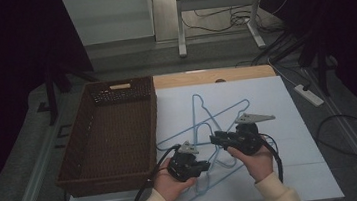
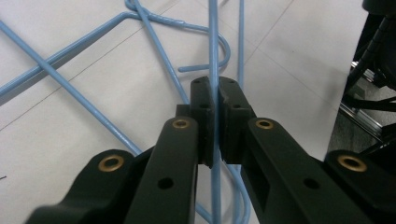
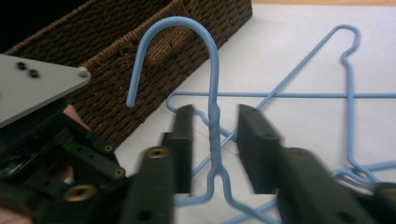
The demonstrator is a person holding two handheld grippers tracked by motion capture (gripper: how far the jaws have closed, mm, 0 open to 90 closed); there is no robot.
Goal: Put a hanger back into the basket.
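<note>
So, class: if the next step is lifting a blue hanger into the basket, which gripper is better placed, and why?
Probably left: the left gripper is already shut on a hanger wire and sits nearer the basket. The right gripper is open around a twisted hanger neck, not yet gripping.

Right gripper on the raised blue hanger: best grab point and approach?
Grip the twisted neck just below the hook, where the right gripper already straddles it, jaws open. It stands upright off the table, so approach level and close across it.
</note>
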